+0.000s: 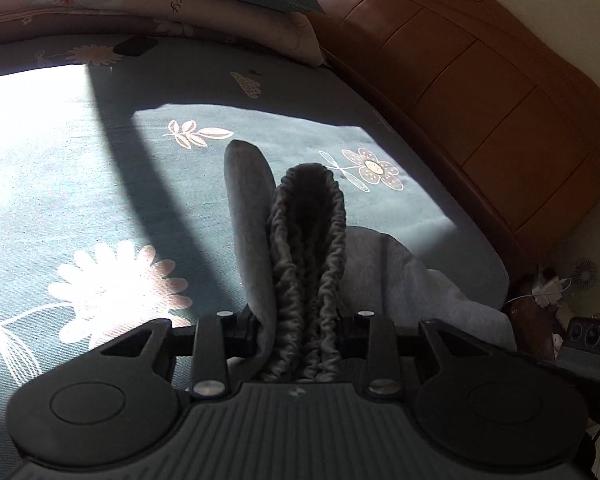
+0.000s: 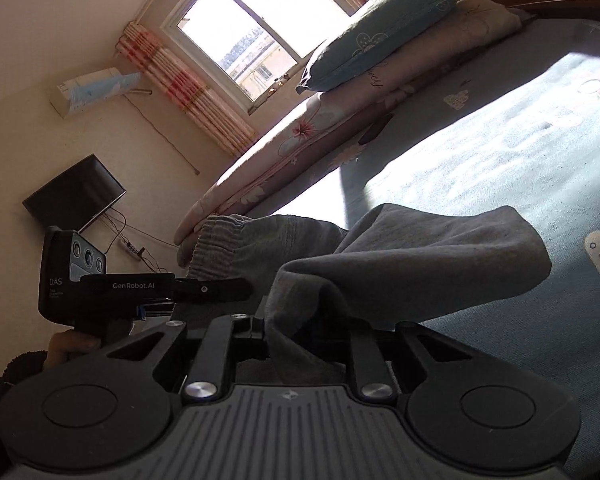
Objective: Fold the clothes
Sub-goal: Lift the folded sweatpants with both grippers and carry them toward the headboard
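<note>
**Grey trousers lifted over the bed, fold not yet laid**

The left tongs (image 1: 300,344) are clenched on the gathered elastic waistband (image 1: 308,248) of a pair of grey trousers (image 1: 412,280); the ribbed band and a smooth flap of the same cloth rise straight out from between the 2 jaws in the left wrist view. The right tongs (image 2: 300,336) are clenched on another part of the same garment, a bunch of plain grey fabric that drapes forward and to the right from the jaws. In the right wrist view the left tongs show from the side, with a hand (image 2: 72,344) in a dark sleeve under them, and the waistband sits just beyond their tips.

Both grips seem to hold the trousers up off the bed (image 1: 100,184), which wears a teal sheet printed with flowers. Part of the cloth hangs down toward the sheet near the wooden headboard (image 1: 480,80); whether it touches the sheet I cannot tell. 2 pillows (image 1: 204,4) are stacked at the far end, and a window (image 2: 260,28) lights the sheet in bright patches.

As a judgement, the task is at an early stage: the garment is gripped at 2 points, but it is still bunched, with no flat, creased fold visible anywhere. Spreading it on the bed, folding it over and smoothing it all remain. No finished pile of clothes shows in either view.
</note>
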The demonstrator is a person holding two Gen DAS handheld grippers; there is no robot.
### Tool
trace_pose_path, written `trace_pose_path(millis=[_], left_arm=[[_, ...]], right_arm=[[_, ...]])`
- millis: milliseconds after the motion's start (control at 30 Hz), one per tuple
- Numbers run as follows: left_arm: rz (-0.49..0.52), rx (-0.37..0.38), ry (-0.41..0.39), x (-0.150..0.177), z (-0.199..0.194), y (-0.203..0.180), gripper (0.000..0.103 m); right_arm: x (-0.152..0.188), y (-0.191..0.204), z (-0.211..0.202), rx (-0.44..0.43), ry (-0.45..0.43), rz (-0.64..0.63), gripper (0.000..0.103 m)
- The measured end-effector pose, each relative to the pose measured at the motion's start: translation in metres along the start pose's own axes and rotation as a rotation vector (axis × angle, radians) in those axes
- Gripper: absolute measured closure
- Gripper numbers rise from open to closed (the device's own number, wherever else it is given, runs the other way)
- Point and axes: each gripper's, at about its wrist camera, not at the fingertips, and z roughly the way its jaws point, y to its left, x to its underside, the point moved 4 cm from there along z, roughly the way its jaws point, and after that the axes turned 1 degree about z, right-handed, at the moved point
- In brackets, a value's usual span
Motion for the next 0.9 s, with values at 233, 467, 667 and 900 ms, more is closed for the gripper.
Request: trace_pose_path(millis=[233,467,667,900], left_arm=[[0.115,0.073,0.063,-0.049,0.083,-0.064,0.072],[0.233,0.139,0.120,-0.093,0.171,-0.133,0.072],[0.304,0.175,0.150,-0.119,0.233,-0.179,0.072],[0.382,0.162,0.187,-0.138,0.296,-0.215,0.073]], right_arm=[[-0.032,-0.047,-0.045,0.101,-0.134,0.025,0.080],[-0.061,-0.100,-0.081,0.218,-0.278,0.067,0.079],[-0.084,-0.148,-0.099,0.306,-0.386,0.100,0.079],[-0.091,-0.194,-0.102,0.349,-0.450,0.162,0.078]])
